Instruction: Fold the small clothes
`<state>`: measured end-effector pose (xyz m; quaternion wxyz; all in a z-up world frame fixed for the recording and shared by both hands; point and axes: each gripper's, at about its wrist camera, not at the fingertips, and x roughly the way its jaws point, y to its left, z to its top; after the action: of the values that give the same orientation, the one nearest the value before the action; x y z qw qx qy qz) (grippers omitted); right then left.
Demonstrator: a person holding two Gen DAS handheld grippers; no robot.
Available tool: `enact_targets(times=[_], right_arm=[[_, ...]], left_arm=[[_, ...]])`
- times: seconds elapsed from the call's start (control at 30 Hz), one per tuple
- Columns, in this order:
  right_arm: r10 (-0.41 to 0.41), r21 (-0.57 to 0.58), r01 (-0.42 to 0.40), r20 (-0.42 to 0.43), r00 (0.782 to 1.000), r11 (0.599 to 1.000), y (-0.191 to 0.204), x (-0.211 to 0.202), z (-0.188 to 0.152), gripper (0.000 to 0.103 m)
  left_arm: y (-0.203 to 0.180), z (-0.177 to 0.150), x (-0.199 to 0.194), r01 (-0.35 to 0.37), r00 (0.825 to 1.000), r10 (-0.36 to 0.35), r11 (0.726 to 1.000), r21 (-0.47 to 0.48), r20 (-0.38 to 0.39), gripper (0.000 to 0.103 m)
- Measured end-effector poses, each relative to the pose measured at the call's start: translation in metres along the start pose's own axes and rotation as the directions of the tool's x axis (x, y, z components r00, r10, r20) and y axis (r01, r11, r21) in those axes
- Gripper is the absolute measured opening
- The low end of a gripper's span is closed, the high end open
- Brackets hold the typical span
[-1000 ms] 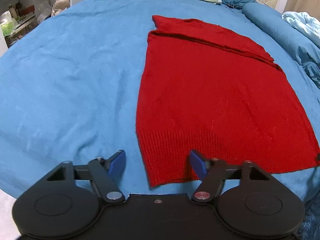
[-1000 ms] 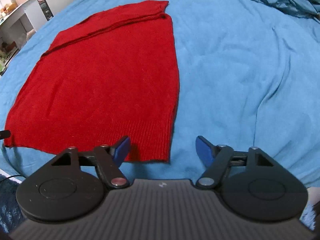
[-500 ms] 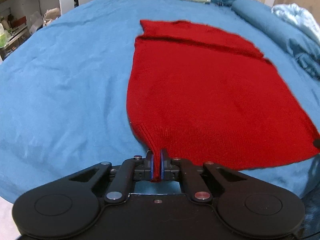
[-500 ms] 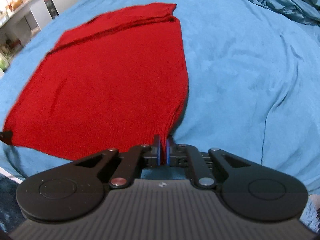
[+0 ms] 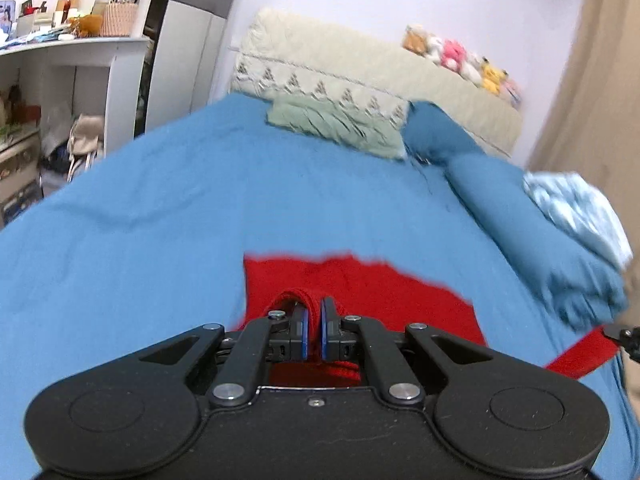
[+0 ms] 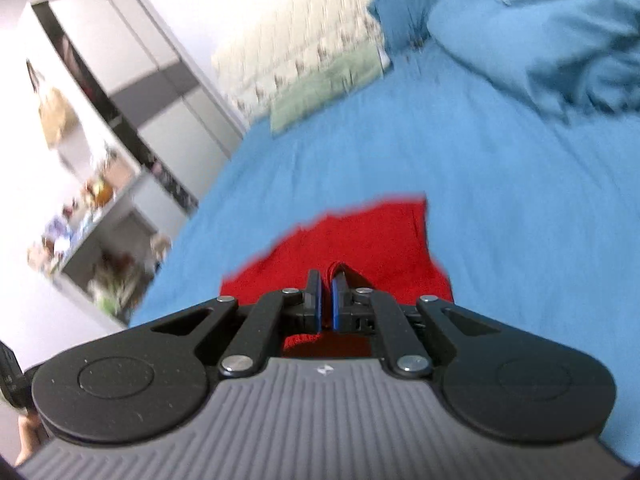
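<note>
A red knit garment (image 5: 376, 292) lies on the blue bed (image 5: 160, 240); only its far part shows beyond my fingers. My left gripper (image 5: 314, 326) is shut on the garment's hem corner, which loops up over the fingers. In the right wrist view my right gripper (image 6: 326, 300) is shut on the other hem corner of the red garment (image 6: 360, 240). Both grippers hold the hem lifted above the bed. At the right edge of the left wrist view a stretched strip of red hem (image 5: 580, 352) runs to the other gripper.
A green pillow (image 5: 336, 124), a blue pillow (image 5: 436, 132) and a beige headboard (image 5: 380, 68) are at the bed's far end. A rolled blue duvet (image 5: 540, 232) lies along the right. White shelves (image 5: 72, 72) and a wardrobe (image 6: 132, 80) stand left of the bed.
Both grippers closed on the hem corners and then lifted and carried them forward toward the garment's far end. The views tilted up, and less of the garment shows.
</note>
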<state>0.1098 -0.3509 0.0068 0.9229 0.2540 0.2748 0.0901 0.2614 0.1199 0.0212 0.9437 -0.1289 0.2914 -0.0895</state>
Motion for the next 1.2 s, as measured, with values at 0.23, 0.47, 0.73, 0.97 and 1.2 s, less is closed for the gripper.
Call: enact_targets(times=[0.23, 0.47, 0.73, 0.97, 1.2], right_arm=[[-0.039, 0.104, 0.037, 0.015, 0.999, 0.994, -0.059, 0.157, 0.096, 0.02], [-0.111, 0.127, 0.116, -0.048, 0.993, 0.985, -0.114, 0.275, 0.08, 0.02], [-0.158, 0.079, 0.159, -0.021, 0.987, 0.984, -0.128, 0.325, 0.083, 0.021], [-0.194, -0.04, 0.197, 0.074, 0.978, 0.98, -0.103, 0.305, 0.062, 0.091], [-0.125, -0.223, 0.112, -0.046, 0.991, 0.968, -0.07, 0.286, 0.006, 0.094]], left_arm=[[0.007, 0.054, 0.153, -0.067, 0.998, 0.065, 0.996, -0.065, -0.021, 0.006], [0.032, 0.031, 0.25, -0.116, 0.989, 0.102, 0.985, -0.126, -0.108, 0.006], [0.037, 0.042, 0.296, -0.156, 0.985, 0.144, 0.976, -0.151, -0.091, 0.01], [0.025, 0.033, 0.252, -0.131, 0.991, 0.132, 0.99, -0.056, 0.019, 0.084], [0.011, -0.03, 0.244, -0.092, 0.982, 0.108, 0.99, 0.104, -0.153, 0.095]])
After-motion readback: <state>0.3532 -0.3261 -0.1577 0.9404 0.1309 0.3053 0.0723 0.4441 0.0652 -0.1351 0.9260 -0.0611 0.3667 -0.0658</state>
